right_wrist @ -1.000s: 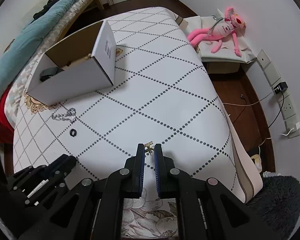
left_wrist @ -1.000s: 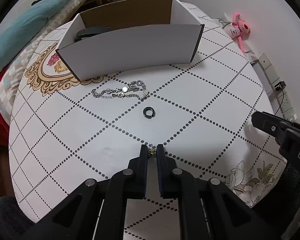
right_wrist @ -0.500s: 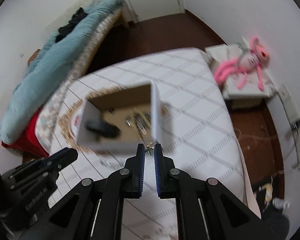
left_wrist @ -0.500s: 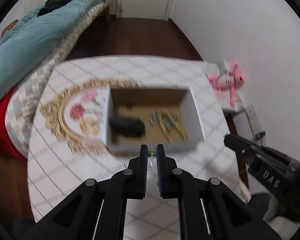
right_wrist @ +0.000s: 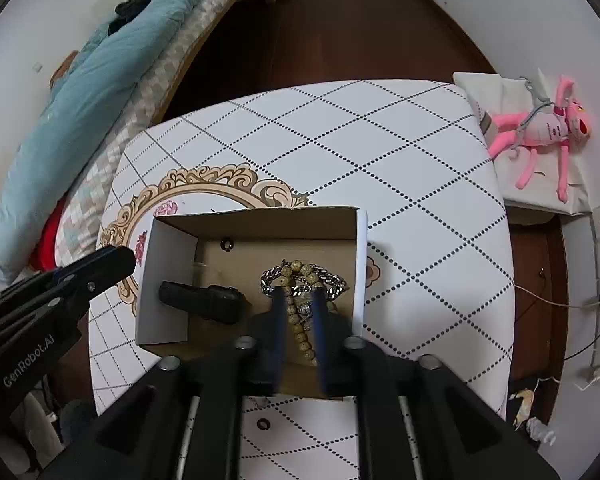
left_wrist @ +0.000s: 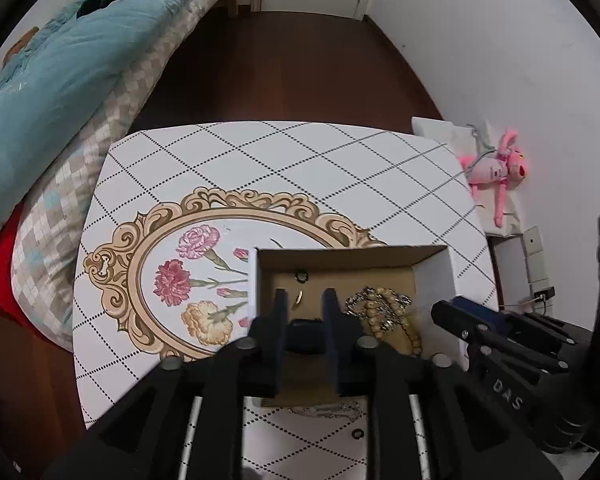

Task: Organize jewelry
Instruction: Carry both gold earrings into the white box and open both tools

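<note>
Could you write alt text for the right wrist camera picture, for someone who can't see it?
An open right gripper hangs over a white cardboard box on a diamond-patterned table. Inside lie a beaded bracelet, a silver chain, a dark case and a small ring. Another ring sits outside.

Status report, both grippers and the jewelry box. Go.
Left gripper open above box, empty. Right gripper open over bead bracelet. Dark ring on table outside box. Nothing blocking.
</note>
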A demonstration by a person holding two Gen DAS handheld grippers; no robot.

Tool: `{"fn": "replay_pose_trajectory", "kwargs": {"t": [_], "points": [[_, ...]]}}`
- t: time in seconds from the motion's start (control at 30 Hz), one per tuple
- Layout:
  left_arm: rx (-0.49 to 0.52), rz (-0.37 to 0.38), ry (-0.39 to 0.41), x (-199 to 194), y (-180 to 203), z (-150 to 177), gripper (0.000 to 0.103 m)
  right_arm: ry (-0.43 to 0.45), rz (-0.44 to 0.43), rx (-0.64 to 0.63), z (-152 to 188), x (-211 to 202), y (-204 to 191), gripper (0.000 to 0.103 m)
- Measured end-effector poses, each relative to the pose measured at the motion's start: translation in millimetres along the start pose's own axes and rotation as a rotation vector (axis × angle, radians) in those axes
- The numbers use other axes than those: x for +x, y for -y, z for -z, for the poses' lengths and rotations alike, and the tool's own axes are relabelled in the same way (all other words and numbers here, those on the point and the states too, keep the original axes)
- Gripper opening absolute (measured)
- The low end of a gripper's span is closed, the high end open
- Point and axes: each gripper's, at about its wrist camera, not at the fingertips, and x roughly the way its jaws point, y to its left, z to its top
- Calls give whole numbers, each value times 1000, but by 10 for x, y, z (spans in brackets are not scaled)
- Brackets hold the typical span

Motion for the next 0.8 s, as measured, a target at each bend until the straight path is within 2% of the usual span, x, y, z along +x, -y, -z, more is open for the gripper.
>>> {"fn": "replay_pose_trajectory", "kwargs": {"t": [0.03,0.07,0.1,0.2,0.23,0.27,0.3,0.43,0.8], "points": [[2,-12,4,0,-4,-13,45,1,-1,-3,-11,-7,4,57],[1,-23,12,1,-22,-24,65,4,4,-4,-16,-22,15,62],[-6,-38,24,-7,-48,-25,71,13,24,-8,-19,-43,15,63],[-12,-78,36,-14,-97,-40,75,38,112,-29,-17,-101,-1,66],[-12,-97,41,-13,-117,-30,84,41,151,-29,-18,-108,-6,84],[-12,-108,46,-13,-131,-28,96,45,189,-31,-13,-111,-9,96],[-9,-123,58,-21,-147,-11,101,49,218,-36,-1,-115,-15,103],[6,-166,96,-69,-165,60,103,58,274,-34,64,-139,-10,103],[-1,-173,146,-365,-199,206,103,150,253,-17,302,-597,-128,103]]}}
